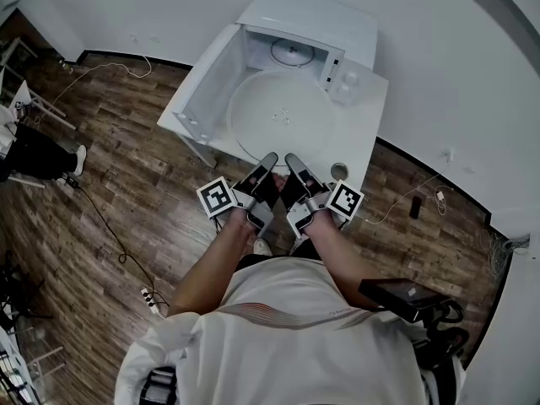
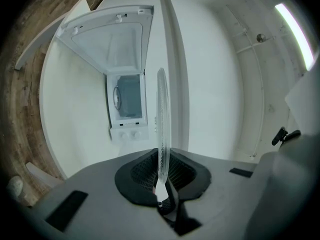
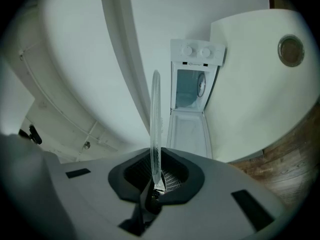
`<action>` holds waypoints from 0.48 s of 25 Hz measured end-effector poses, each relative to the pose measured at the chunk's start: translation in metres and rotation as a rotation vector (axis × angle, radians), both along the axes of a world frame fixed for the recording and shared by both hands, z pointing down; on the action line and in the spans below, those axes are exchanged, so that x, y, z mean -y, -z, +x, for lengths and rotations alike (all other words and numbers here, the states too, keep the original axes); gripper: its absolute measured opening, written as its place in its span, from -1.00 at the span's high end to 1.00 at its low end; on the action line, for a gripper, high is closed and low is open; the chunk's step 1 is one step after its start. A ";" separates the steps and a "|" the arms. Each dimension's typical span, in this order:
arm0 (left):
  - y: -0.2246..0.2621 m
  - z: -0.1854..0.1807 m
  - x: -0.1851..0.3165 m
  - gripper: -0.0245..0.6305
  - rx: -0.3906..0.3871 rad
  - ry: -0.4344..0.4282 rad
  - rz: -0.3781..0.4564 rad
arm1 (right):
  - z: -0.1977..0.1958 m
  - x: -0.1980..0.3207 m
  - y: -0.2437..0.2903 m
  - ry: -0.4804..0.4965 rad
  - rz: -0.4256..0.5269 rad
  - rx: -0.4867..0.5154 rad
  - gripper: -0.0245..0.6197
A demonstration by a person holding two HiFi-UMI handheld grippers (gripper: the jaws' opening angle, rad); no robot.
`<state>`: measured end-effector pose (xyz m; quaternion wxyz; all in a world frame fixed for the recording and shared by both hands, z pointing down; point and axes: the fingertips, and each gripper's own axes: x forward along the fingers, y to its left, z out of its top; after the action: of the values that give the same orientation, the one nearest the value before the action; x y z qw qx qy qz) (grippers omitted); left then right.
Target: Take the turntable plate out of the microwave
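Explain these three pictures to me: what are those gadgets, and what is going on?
No robot here: a person holds a clamping tool in each hand. The wide picture comes from a camera on the person's head, looking down. The other two come from cameras riding on each tool. The left tool and right tool both pinch the near rim of the glass turntable plate, seen edge-on in their own views. It is outside the open microwave on the white table.
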<state>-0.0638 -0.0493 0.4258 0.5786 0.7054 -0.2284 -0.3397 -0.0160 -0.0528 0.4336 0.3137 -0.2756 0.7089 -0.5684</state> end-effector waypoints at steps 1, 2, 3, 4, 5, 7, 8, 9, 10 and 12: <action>0.003 0.001 -0.004 0.80 0.003 0.002 0.006 | 0.001 -0.004 0.004 0.004 0.006 0.002 0.83; 0.006 0.003 -0.008 0.80 0.008 0.005 0.014 | 0.003 -0.008 0.007 0.008 0.013 0.004 0.83; 0.010 0.004 -0.011 0.80 0.012 0.007 0.020 | 0.005 -0.010 0.011 0.011 0.021 0.006 0.83; 0.013 0.007 -0.012 0.80 0.014 0.009 0.026 | 0.007 -0.012 0.014 0.014 0.029 0.008 0.83; 0.017 0.009 -0.013 0.80 0.014 0.013 0.031 | 0.009 -0.013 0.017 0.019 0.035 0.009 0.83; 0.025 0.018 -0.017 0.80 0.010 0.020 0.038 | 0.016 -0.015 0.024 0.033 0.045 0.010 0.83; 0.028 0.022 -0.019 0.80 0.008 0.024 0.040 | 0.020 -0.017 0.027 0.040 0.050 0.010 0.83; 0.030 0.025 -0.021 0.80 0.008 0.028 0.043 | 0.022 -0.019 0.029 0.046 0.056 0.008 0.83; 0.031 0.026 -0.022 0.80 0.010 0.032 0.048 | 0.024 -0.020 0.031 0.050 0.062 0.004 0.83; 0.031 0.027 -0.021 0.80 0.020 0.036 0.054 | 0.027 -0.019 0.032 0.054 0.066 -0.005 0.83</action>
<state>-0.0372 -0.0281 0.3946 0.5507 0.7200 -0.2373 -0.3493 0.0106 -0.0335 0.4011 0.3056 -0.2472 0.7353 -0.5522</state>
